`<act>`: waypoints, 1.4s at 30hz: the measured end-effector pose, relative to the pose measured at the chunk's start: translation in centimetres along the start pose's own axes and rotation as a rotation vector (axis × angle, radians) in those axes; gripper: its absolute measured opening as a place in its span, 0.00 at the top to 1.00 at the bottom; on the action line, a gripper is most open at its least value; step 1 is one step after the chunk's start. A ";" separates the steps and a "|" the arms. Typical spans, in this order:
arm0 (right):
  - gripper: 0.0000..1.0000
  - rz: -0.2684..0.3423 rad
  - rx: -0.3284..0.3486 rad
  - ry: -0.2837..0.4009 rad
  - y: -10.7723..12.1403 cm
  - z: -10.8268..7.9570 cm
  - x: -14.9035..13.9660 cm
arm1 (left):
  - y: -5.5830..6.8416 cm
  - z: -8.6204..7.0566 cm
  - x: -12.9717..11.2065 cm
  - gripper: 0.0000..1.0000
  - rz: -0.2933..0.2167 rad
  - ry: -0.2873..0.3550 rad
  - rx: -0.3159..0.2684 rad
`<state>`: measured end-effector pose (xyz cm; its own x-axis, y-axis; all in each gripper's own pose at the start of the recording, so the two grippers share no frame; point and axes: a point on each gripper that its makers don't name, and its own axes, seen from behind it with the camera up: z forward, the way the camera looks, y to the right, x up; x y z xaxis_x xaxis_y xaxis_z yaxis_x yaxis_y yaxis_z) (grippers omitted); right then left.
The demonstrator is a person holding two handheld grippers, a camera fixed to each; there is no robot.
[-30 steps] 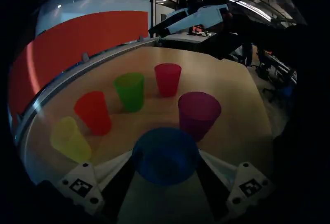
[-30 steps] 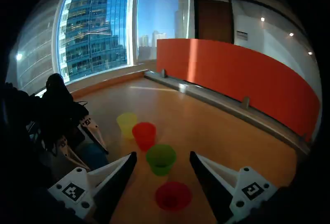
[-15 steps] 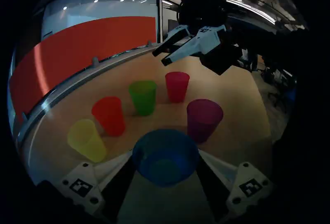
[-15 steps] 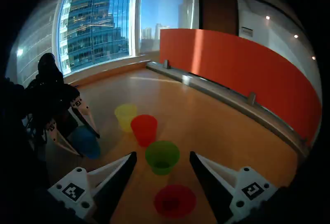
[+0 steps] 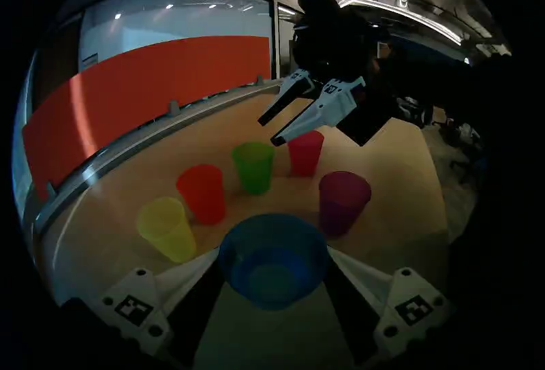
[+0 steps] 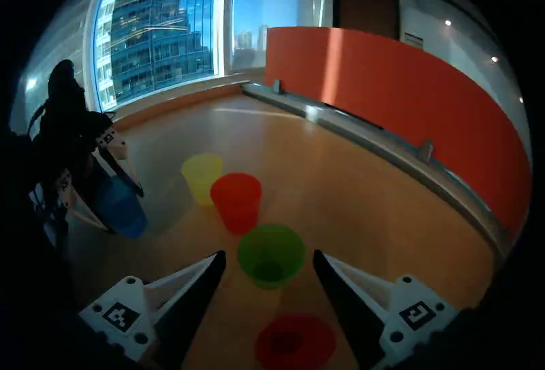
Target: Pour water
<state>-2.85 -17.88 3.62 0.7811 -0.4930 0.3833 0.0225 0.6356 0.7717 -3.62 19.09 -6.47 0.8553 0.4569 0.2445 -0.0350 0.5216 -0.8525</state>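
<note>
Four cups stand in a row on the table (image 5: 398, 165), along its edge by the partition (image 5: 136, 90): first cup (image 5: 163, 228), second cup (image 5: 202, 193), third cup (image 5: 253, 165), fourth cup (image 5: 305, 152). A fifth cup (image 5: 344, 199) stands just beside the fourth, farther from that edge. Before the row, the held cup (image 5: 272, 278) sits between the left gripper's (image 5: 272, 254) fingers. The right gripper (image 5: 267, 133) hangs above the third cup.

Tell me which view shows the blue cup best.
The left gripper view: the blue cup sits large and centred between that gripper's jaws, with its open mouth and inside visible. The right gripper view shows it small, side-on and shadowed near the left edge.
</note>
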 end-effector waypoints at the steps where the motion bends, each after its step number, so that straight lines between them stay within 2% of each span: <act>1: 0.01 -0.001 0.000 -0.006 0.0 0.3 -0.2 | -0.1 -0.1 0.0 0.13 -0.001 0.002 0.003; 9: 0.00 -0.001 -0.006 -0.048 0.0 1.8 -1.2 | -0.3 -1.0 -0.1 0.13 -0.004 0.010 0.015; 23: 0.01 0.019 -0.012 -0.100 0.4 3.6 -2.2 | -0.7 -1.3 -0.4 0.13 -0.017 0.017 0.022; 37: 0.01 0.009 -0.016 -0.138 0.1 5.3 -2.7 | -0.8 -1.7 -0.6 0.13 -0.031 0.025 0.026; 39: 0.01 0.005 -0.018 -0.143 0.1 5.5 -2.8 | -0.9 -1.7 -0.6 0.13 -0.032 0.026 0.026; 42: 0.07 0.003 -0.022 -0.144 0.0 5.6 -2.9 | -1.0 -1.8 -0.6 0.13 -0.034 0.030 0.029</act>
<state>-8.67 -19.76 5.38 0.6838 -0.5703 0.4551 0.0356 0.6491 0.7599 -3.14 17.02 -6.64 0.8713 0.4168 0.2590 -0.0199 0.5574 -0.8300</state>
